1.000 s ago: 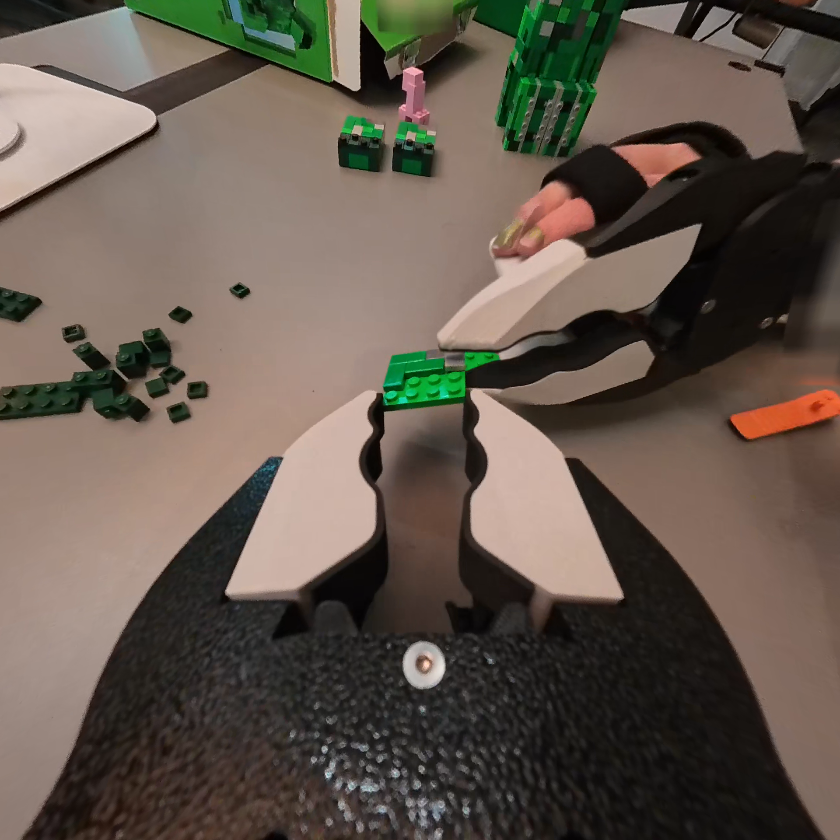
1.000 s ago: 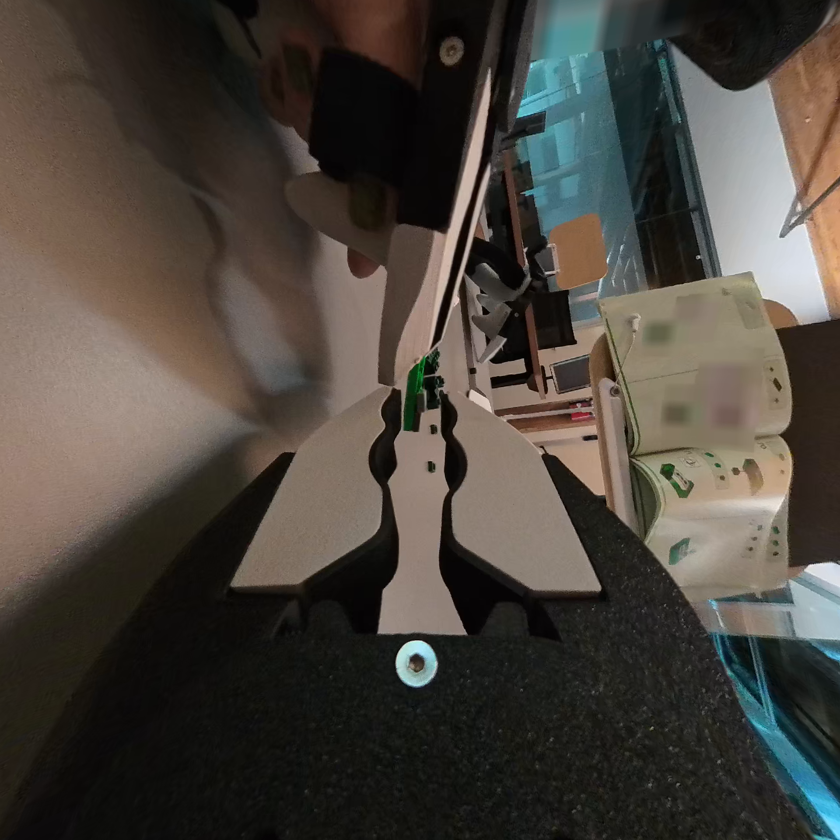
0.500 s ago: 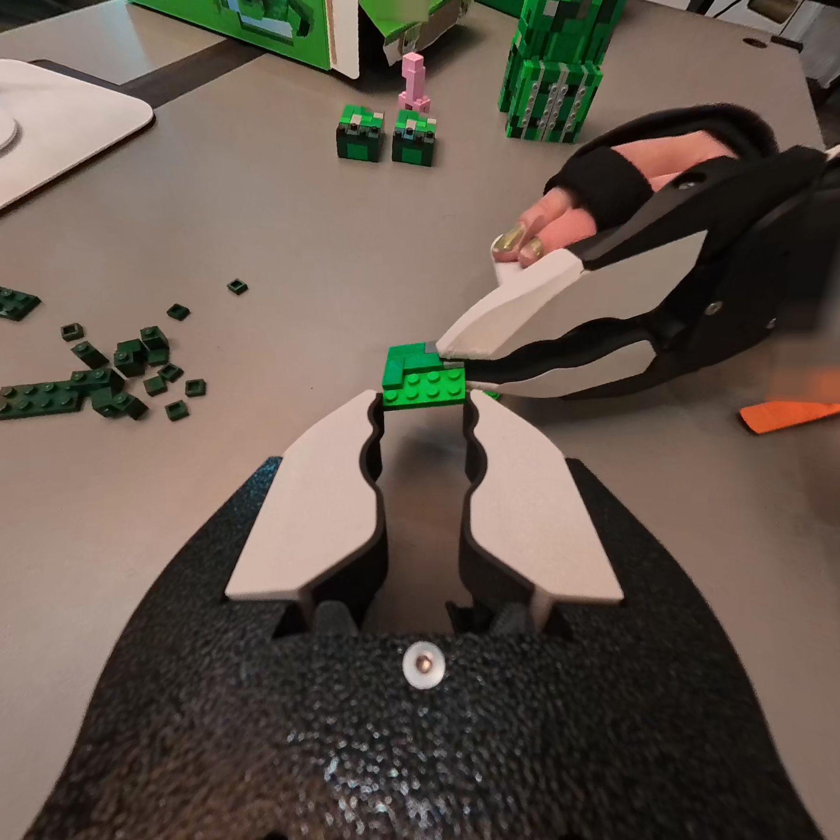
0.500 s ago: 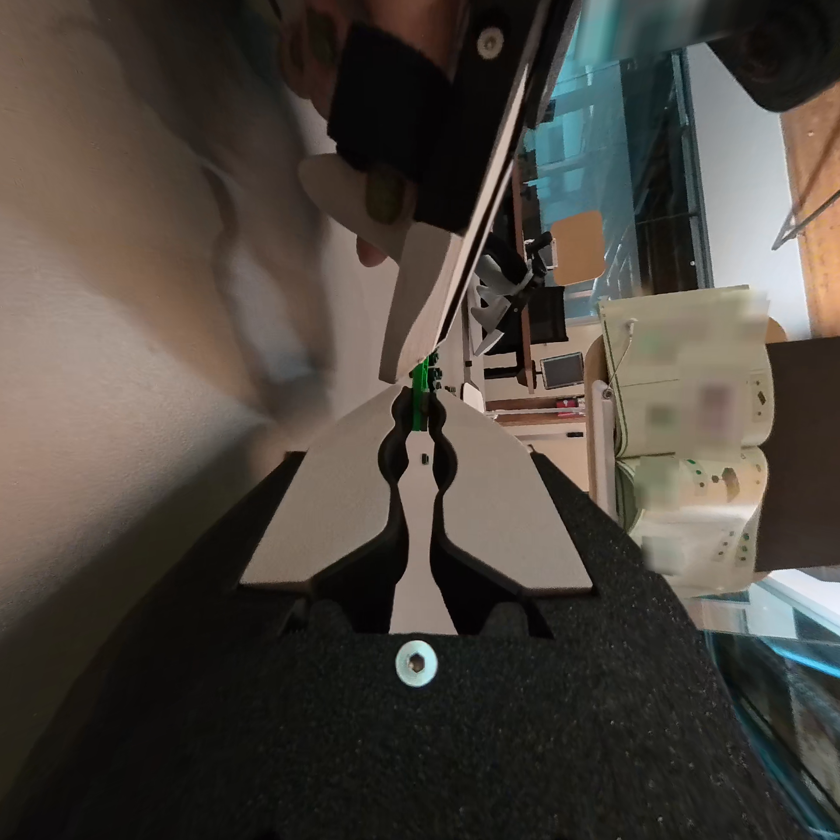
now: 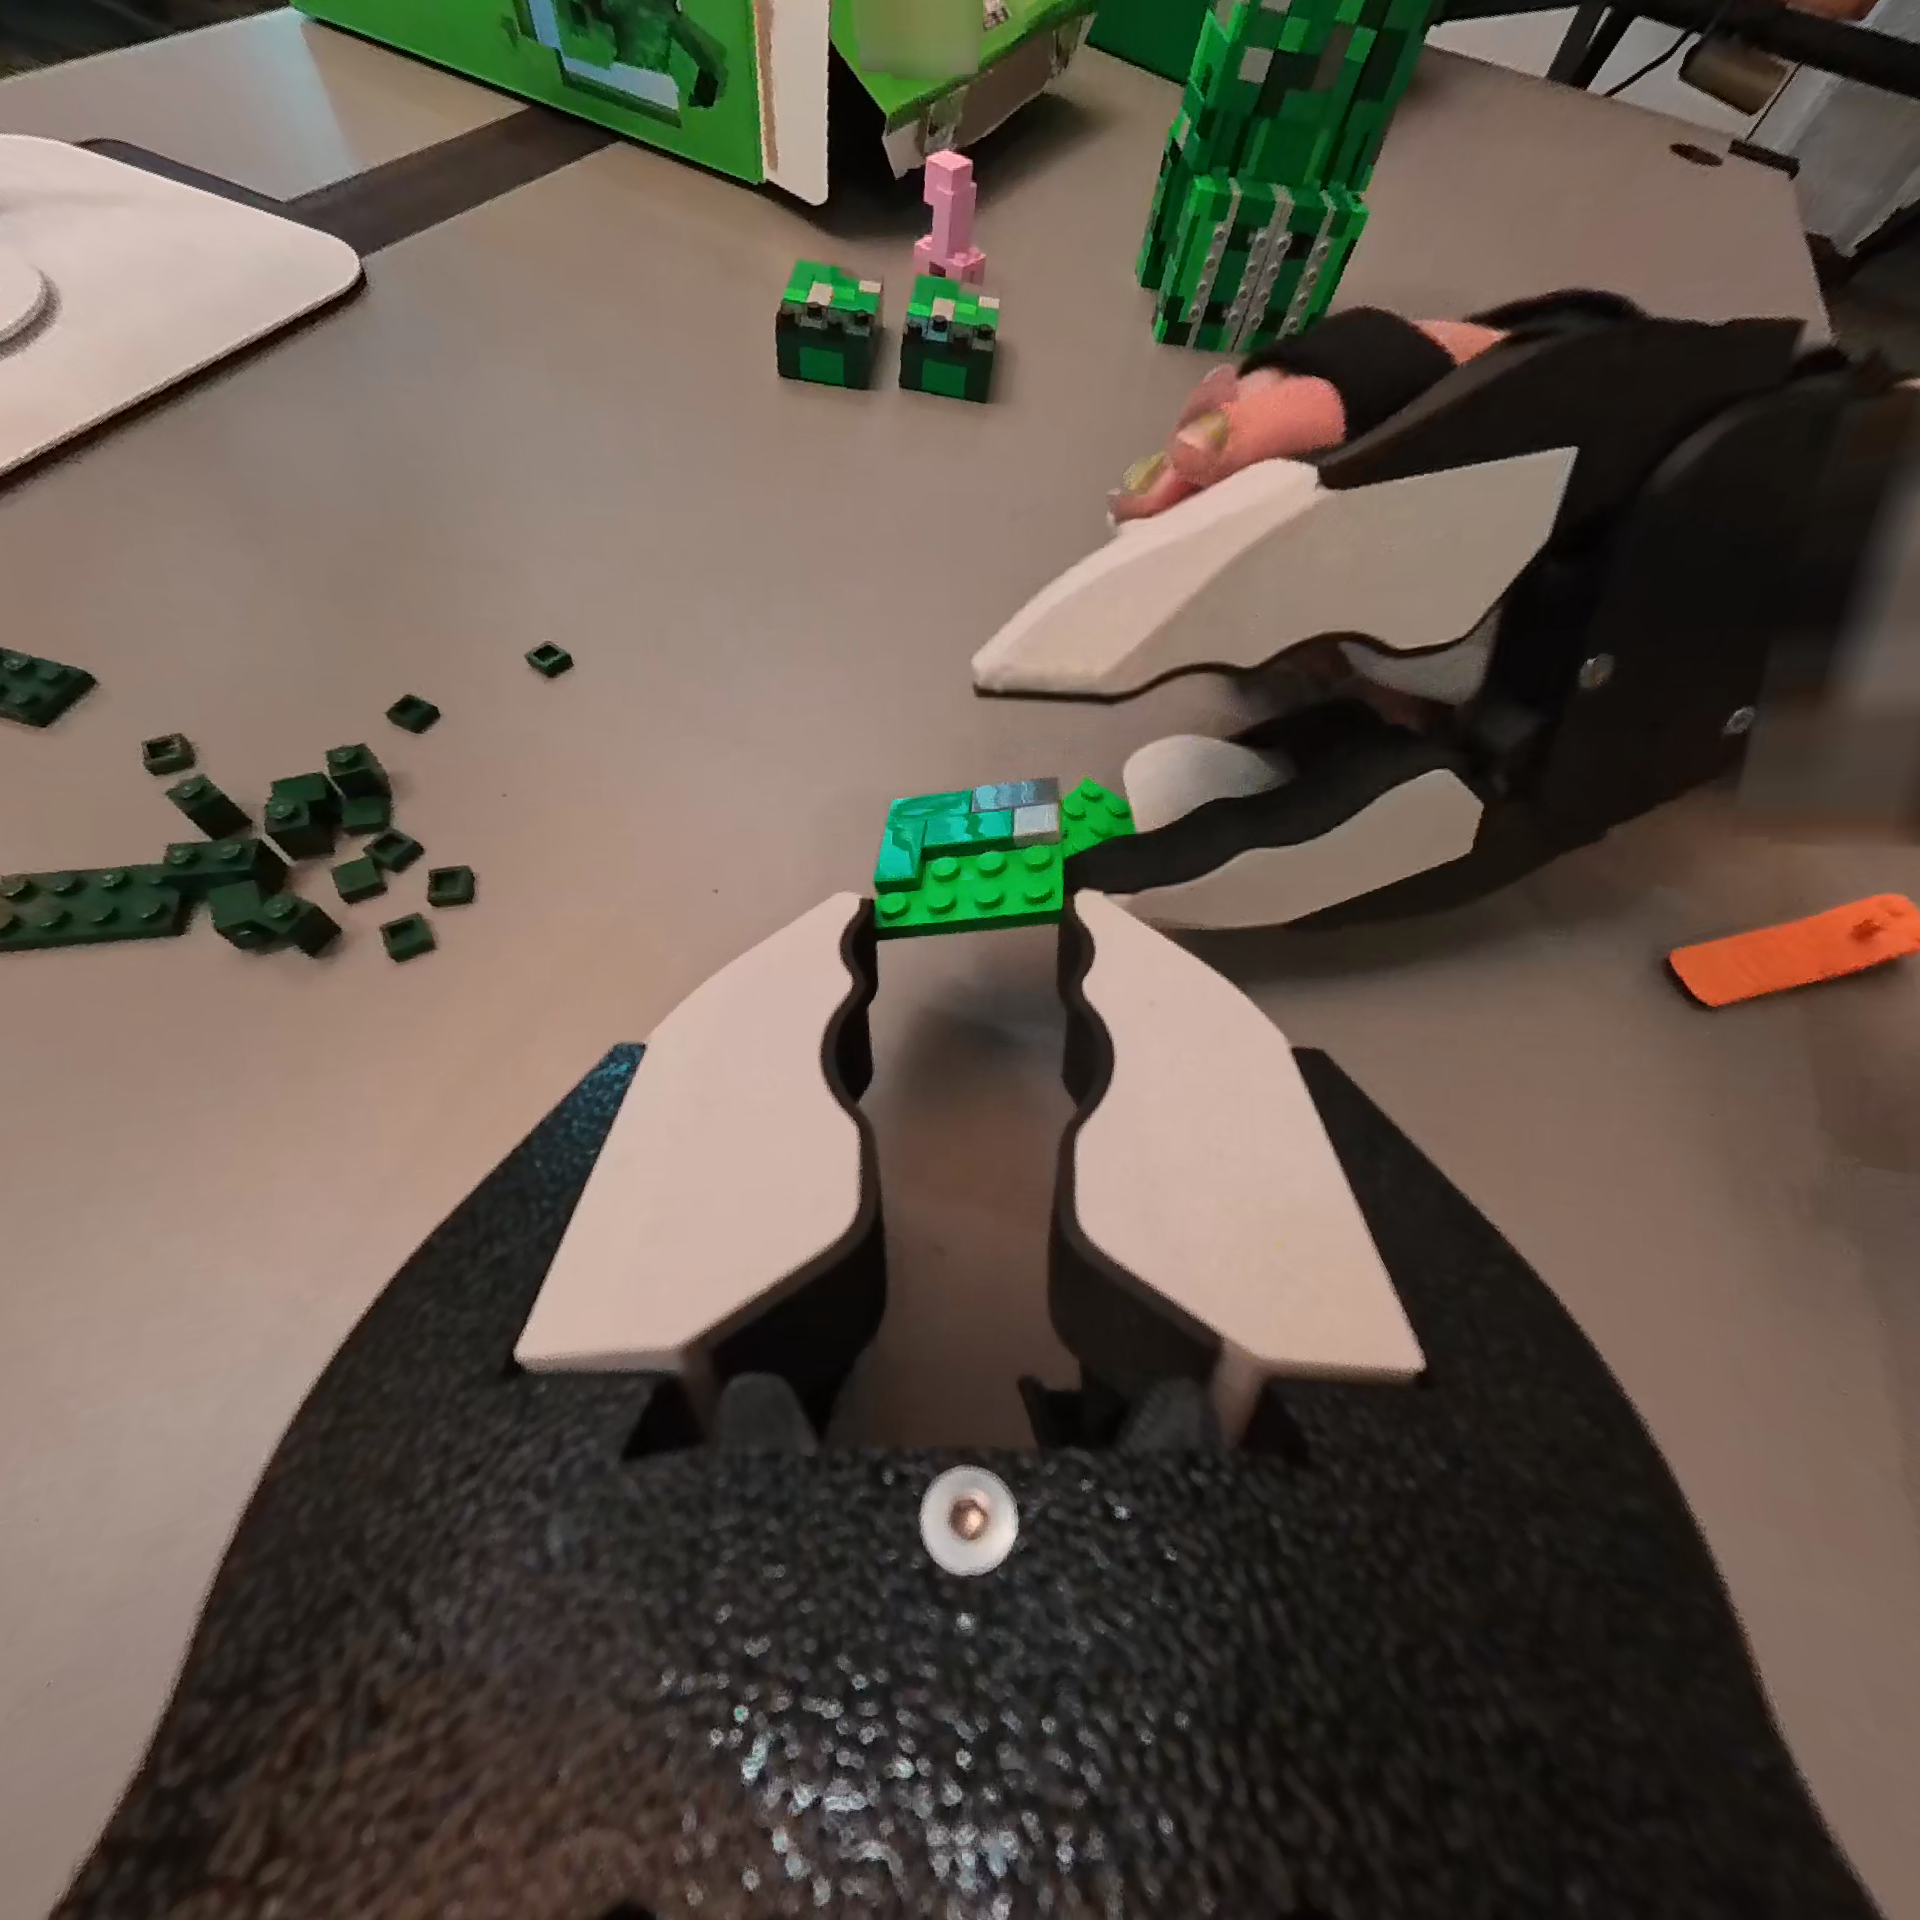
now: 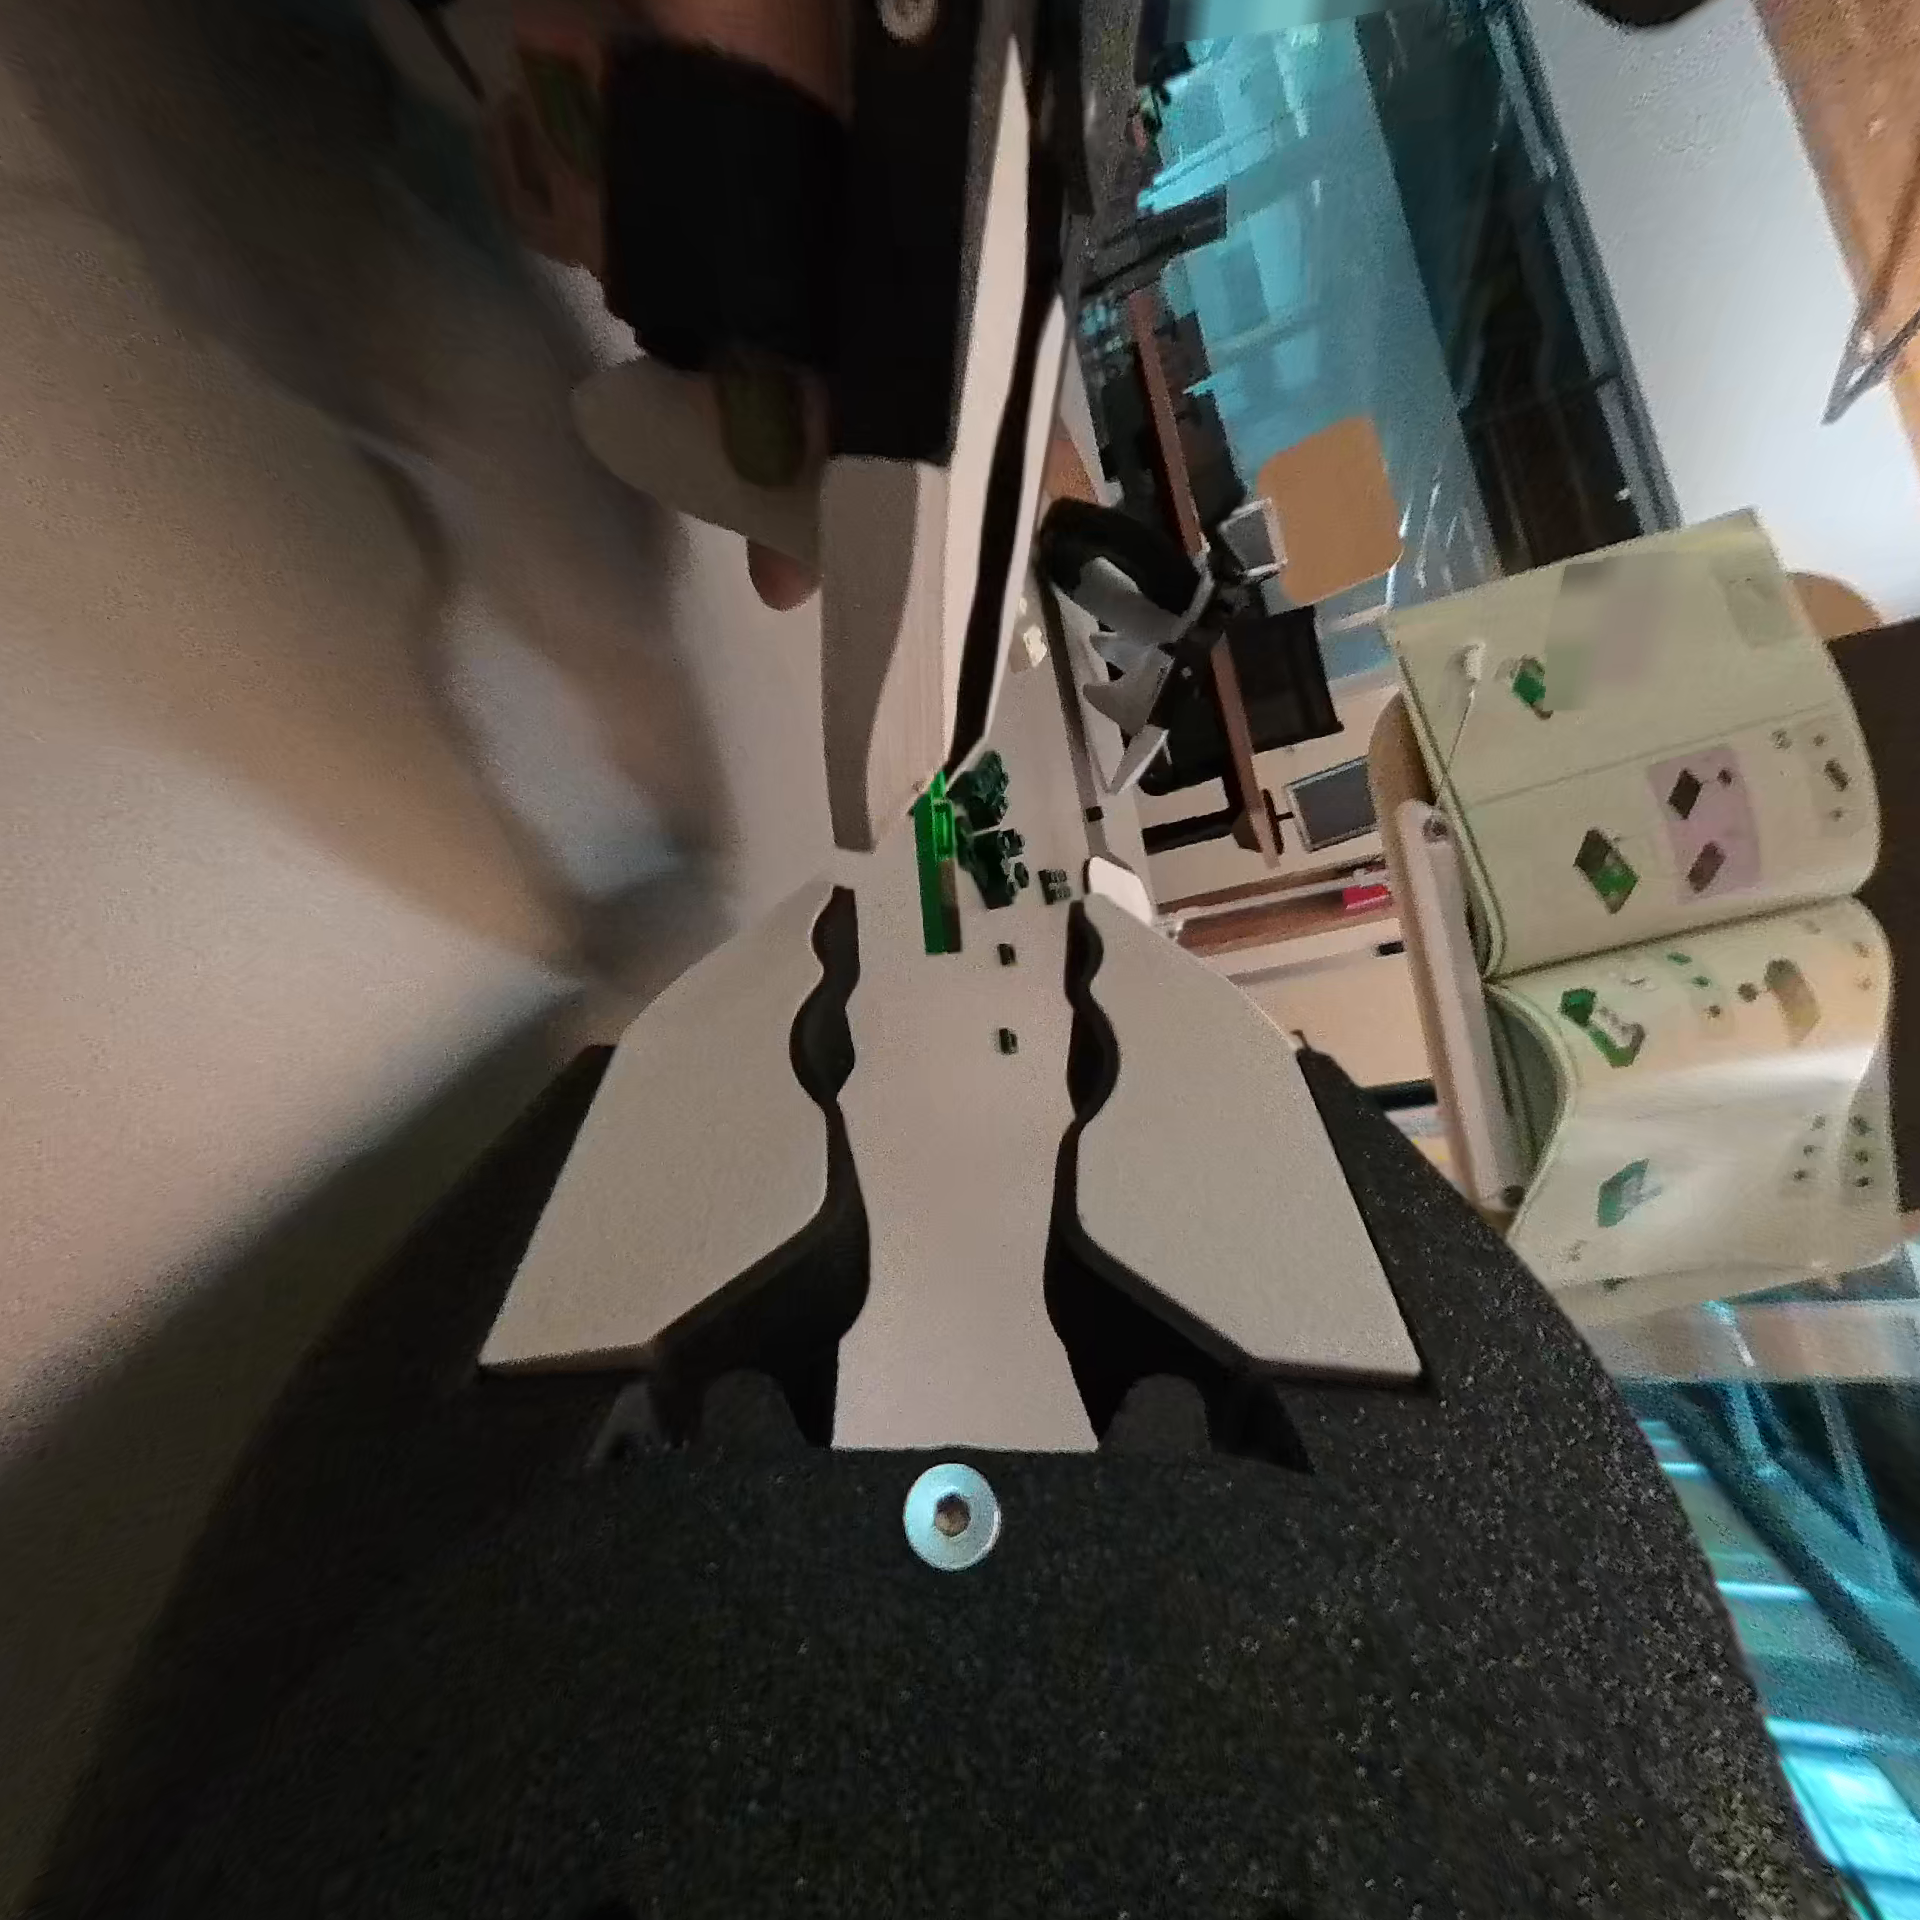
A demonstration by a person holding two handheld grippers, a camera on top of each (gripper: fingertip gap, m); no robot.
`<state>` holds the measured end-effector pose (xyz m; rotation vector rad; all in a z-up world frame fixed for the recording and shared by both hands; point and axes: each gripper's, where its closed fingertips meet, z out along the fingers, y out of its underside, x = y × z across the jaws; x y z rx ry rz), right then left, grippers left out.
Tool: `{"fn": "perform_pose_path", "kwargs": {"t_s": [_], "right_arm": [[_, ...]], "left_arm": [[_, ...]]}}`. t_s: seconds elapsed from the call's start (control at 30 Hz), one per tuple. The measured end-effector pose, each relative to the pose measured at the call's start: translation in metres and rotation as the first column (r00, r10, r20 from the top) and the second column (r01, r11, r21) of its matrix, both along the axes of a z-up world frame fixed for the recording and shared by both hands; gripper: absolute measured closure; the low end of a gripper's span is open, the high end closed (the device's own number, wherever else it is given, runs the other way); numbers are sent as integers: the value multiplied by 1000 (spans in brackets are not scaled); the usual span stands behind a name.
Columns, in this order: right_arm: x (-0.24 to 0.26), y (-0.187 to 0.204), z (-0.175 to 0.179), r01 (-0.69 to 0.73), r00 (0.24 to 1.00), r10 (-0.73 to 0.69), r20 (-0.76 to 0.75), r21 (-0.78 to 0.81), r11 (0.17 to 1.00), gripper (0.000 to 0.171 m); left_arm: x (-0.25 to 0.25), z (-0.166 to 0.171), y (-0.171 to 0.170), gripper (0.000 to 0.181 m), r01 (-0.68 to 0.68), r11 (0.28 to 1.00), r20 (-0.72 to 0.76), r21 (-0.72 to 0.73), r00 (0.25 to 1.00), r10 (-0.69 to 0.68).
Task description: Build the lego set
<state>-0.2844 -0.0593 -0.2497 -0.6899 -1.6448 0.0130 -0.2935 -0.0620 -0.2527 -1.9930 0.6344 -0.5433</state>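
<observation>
A: Grey tabletop [image 5: 623, 499] fills my left wrist view, office clutter behind in the other one. What's nearest?

B: My left gripper [image 5: 966, 920], jaws partly closed on the near edge of the bright green plate assembly [image 5: 971, 868]. Both tips touch its sides, so I log it as gripping that. Plate sits flat, studs up, with smooth green and grey tiles on its far half.

A: And the other one?

B: Right gripper [image 5: 1049, 732] comes in from the right, rolled on its side, jaws spread apart, nothing between them. Lower finger tip sits just beside the plate's right corner; contact I can't tell. Upper finger is lifted clear above it. A hand [image 5: 1236, 426] in a black fingerless glove holds it.

A: Right wrist view agrees?

B: Yes, in that view the right gripper [image 6: 961, 904] shows a wide gap, the plate assembly [image 6: 938, 873] seen edge-on just past the tips, left gripper beyond it. An open instruction booklet [image 6: 1662, 935] stands at right. Left side is blurred.

A: Rest of the table?

B: Loose dark green pieces [image 5: 260, 852] scattered at left, well apart from the plate. Orange brick separator [image 5: 1797, 951] at right. Farther back, two small green cube builds [image 5: 883, 332] side by side, a pink figure [image 5: 951, 218] behind them, a tall green pixelated tower build [image 5: 1257, 187] near it, the green set box [image 5: 582, 62] at the far edge, a white pad [image 5: 156, 281] far left.
</observation>
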Motion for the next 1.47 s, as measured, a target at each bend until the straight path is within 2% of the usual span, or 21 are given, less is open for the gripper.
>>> {"fn": "perform_pose_path", "kwargs": {"t_s": [0.23, 0.4, 0.6, 0.67, 0.77, 0.93, 1.07, 1.47], "right_arm": [[1, -2, -3, -22, 1000, 21, 14, 62, 998, 149], [5, 1, -5, -14, 1000, 12, 23, 64, 998, 145], [29, 9, -7, 11, 999, -16, 34, 142, 990, 142], [32, 1, -6, -61, 998, 61, 8, 55, 997, 144], [31, 4, 14, -122, 985, 101, -140, -152, 981, 144], [37, 31, 43, -149, 941, -1, -339, -416, 897, 141], [43, 49, 48, -98, 922, -89, -377, -450, 887, 144], [43, 54, 47, -93, 920, -111, -375, -485, 869, 149]], "left_arm": [[0, 0, 0, 147, 2, 1000, 4, -2, 1000, -2], [0, 0, 0, 147, 3, 1000, 2, 2, 1000, -3], [-2, 2, 1, 147, -2, 1000, 27, -3, 1000, 2], [-2, 3, 1, 147, -3, 1000, 37, -3, 999, 3], [-2, 3, 1, 147, 0, 1000, 41, -3, 999, 0], [1, 2, -1, 147, 18, 1000, 27, -3, 999, -18], [1, 1, -1, 147, 10, 1000, 10, 5, 1000, -10], [1, 0, -1, 147, 10, 1000, -5, 6, 1000, -10]]}}
